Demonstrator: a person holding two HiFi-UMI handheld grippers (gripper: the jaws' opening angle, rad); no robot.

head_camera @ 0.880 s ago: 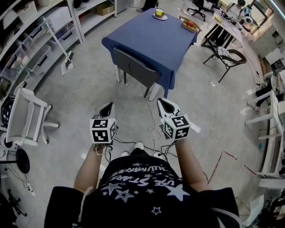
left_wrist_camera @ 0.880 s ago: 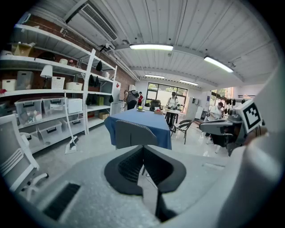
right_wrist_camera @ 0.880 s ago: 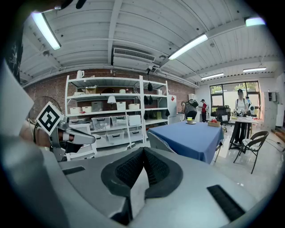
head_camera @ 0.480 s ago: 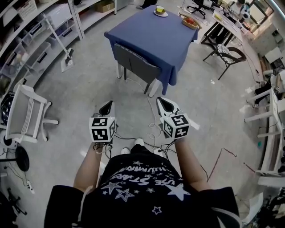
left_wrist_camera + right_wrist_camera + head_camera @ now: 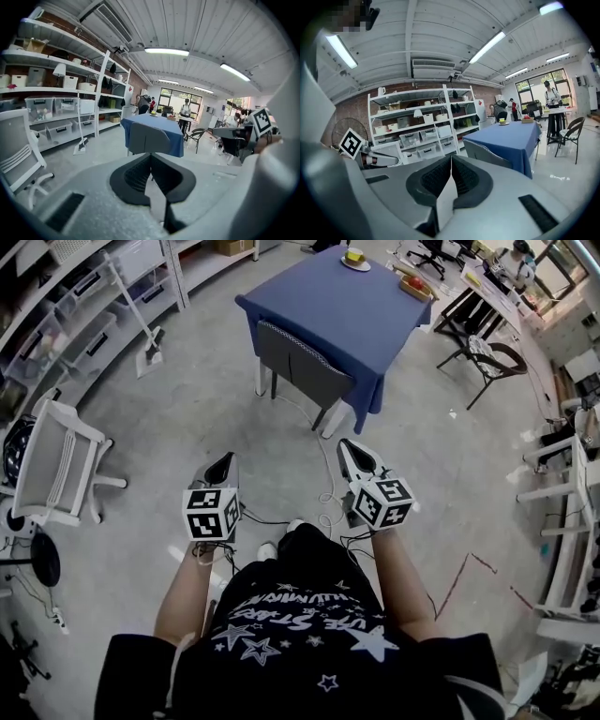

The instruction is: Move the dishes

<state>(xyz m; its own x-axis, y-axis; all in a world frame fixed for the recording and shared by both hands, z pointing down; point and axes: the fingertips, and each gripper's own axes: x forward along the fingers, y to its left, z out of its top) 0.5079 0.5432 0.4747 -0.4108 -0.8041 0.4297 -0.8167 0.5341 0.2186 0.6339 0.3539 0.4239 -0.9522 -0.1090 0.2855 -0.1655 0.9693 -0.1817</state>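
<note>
Far ahead stands a table with a blue cloth (image 5: 352, 306). At its far end rest a small plate carrying a yellow cup (image 5: 354, 259) and a wooden tray holding something red (image 5: 415, 284). My left gripper (image 5: 225, 463) and right gripper (image 5: 349, 448) hover side by side over the floor, well short of the table. Both are shut with nothing between the jaws. In the left gripper view the jaws (image 5: 151, 154) meet in front of the table (image 5: 157, 127). The right gripper view shows its jaws (image 5: 451, 157) touching, with the plate (image 5: 503, 122) and tray (image 5: 528, 120) small in the distance.
A grey chair (image 5: 300, 357) is pushed against the table's near side. White shelving (image 5: 84, 296) lines the left wall, with a mop (image 5: 141, 334) leaning by it. A white chair (image 5: 56, 474) stands at left, a black chair (image 5: 487, 357) at right. Cables (image 5: 323, 498) trail on the floor.
The table and chair have shifted a little up and to the right in the head view. Both grippers have stayed shut and level, the right one slightly higher.
</note>
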